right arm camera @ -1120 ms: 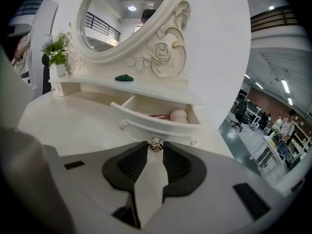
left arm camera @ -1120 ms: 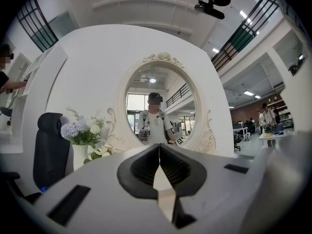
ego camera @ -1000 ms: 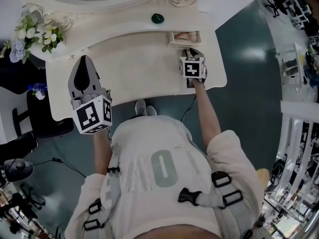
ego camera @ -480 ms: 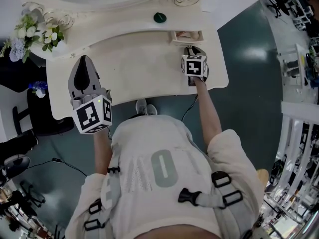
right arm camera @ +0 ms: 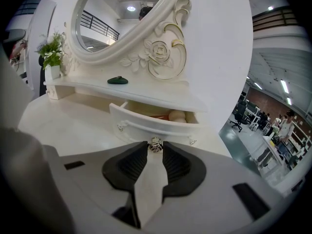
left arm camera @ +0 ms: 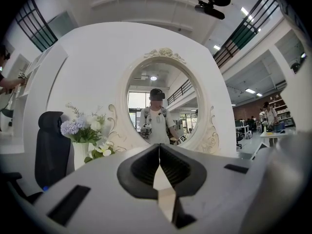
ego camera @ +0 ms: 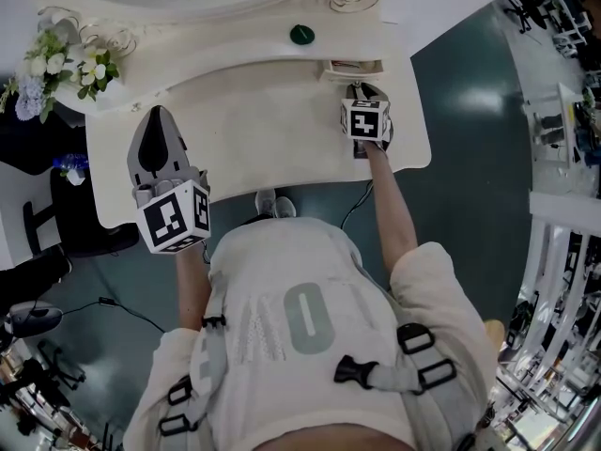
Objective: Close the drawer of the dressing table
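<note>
**A:** What are the tongs doing?

**B:** The right gripper (right arm camera: 155,152) is clamped on the small shiny knob (right arm camera: 155,144) at the tips of its pads. The left gripper (left arm camera: 159,149) has its jaws together on nothing and hangs idle at 9 o'clock over the dressing table (ego camera: 254,111).

**A:** And the drawer?

**B:** The drawer (right arm camera: 151,126) sits at 12 o'clock from the right gripper, under the shelf, and is partly out. A gap shows above its front, with pale rounded things (right arm camera: 176,115) inside.

**A:** How should the push go?

**B:** I'd drive straight toward 12 o'clock along the drawer's run, with the wrist square so the knob isn't twisted or levered down. Go slowly, since a skewed push could jam one end. Stop when the front meets the frame. The contents look low enough to clear the shelf.
</note>
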`<state>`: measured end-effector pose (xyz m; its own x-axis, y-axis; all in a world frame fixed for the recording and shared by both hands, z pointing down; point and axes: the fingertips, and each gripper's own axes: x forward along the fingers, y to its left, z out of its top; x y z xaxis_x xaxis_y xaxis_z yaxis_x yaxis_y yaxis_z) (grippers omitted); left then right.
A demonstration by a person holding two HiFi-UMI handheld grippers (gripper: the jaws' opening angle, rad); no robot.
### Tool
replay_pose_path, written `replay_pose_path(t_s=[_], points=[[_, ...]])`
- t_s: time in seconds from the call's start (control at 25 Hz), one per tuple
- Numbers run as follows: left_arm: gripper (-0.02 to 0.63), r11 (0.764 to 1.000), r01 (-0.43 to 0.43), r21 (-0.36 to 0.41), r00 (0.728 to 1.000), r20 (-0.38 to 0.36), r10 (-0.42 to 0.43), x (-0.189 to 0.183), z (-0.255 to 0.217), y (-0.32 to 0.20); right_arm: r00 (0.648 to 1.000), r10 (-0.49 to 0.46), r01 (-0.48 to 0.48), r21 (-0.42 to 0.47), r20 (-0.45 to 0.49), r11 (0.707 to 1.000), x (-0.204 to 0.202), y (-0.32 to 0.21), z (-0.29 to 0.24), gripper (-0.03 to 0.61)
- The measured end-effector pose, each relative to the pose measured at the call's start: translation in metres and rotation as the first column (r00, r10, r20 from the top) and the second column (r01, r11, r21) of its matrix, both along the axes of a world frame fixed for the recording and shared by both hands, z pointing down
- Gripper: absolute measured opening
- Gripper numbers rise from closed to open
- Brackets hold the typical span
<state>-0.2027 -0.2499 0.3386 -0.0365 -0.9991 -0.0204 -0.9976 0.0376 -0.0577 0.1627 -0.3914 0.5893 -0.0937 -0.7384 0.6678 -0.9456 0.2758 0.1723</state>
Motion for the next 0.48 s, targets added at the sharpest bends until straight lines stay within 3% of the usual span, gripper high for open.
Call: replay_pose_path(t_s=[0.48], points=[[0.02, 1.0, 0.009, -0.01, 1.0, 0.0, -0.009, -0.003, 0.004, -0.011, 1.0, 0.002, -0.002, 0.009, 0.004, 1.0, -0.003, -0.019, 0.0, 0.101]])
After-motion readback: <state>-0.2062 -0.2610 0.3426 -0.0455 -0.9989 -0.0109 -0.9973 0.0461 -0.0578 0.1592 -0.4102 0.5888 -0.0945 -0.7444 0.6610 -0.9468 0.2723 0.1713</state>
